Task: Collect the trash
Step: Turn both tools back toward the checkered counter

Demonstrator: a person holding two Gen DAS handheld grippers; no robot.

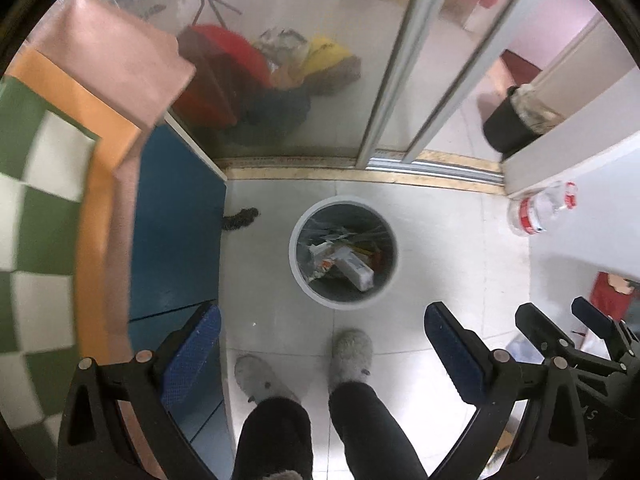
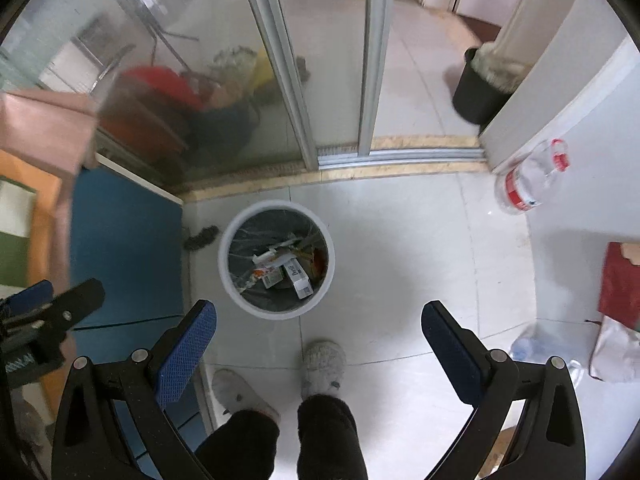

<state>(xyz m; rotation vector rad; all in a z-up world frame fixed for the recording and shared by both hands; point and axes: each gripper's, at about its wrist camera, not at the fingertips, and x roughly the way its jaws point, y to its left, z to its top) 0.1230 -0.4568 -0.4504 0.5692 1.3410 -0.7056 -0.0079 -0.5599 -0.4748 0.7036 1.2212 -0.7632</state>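
Observation:
A white round trash bin (image 1: 297, 240) (image 2: 225, 276) stands on the pale tiled floor, lined with a clear bag and holding small cartons and wrappers (image 1: 345, 263) (image 2: 286, 270). Both grippers hang high above it, pointing down. My left gripper (image 1: 322, 322) is open, nothing between its blue pads. My right gripper (image 2: 318, 318) is open too, jaws wide and empty. The right gripper also shows at the left wrist view's right edge (image 1: 560, 320). A clear plastic bottle with a red label (image 1: 540, 208) (image 2: 528, 178) lies on the white counter at the right.
A person's legs and grey slippers (image 1: 352, 356) (image 2: 322, 362) stand just before the bin. A blue cabinet (image 1: 176, 232) with pink and orange boxes is at the left. Glass sliding doors (image 1: 400, 60) close the far side. A black pot (image 2: 478, 92) stands beyond the threshold. Bags (image 2: 616, 320) sit at the right.

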